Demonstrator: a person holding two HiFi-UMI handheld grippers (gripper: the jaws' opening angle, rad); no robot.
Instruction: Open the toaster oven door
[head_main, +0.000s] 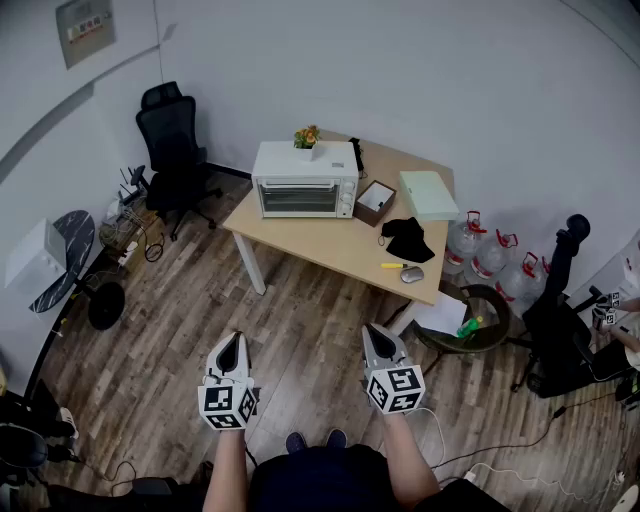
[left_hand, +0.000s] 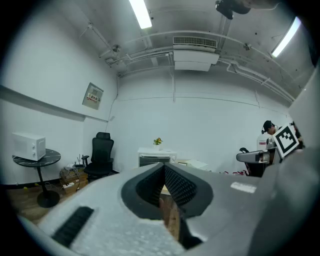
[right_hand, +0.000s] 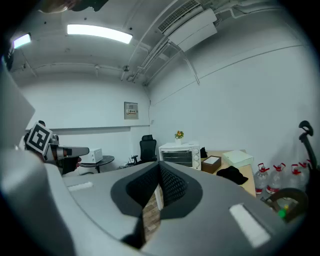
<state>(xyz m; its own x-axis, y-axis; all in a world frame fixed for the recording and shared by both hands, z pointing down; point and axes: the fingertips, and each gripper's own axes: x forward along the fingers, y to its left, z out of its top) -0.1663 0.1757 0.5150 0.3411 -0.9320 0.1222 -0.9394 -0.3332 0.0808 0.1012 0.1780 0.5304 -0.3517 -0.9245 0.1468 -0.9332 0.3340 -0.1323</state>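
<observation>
Standing on the table (head_main: 330, 252) with its door closed, the toaster oven (head_main: 304, 186) is seen well apart from both grippers. The left gripper (head_main: 232, 345) and right gripper (head_main: 376, 338) are held pressed together, empty. Unless they are parted first, the door could be bumped and the oven shoved across the table.

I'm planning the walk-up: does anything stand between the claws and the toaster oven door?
Nothing visible does. Only bare wood floor lies between the left claw, the right claw and the table. The toaster oven faces them near the table's front edge, its door closed, nothing before it.
</observation>
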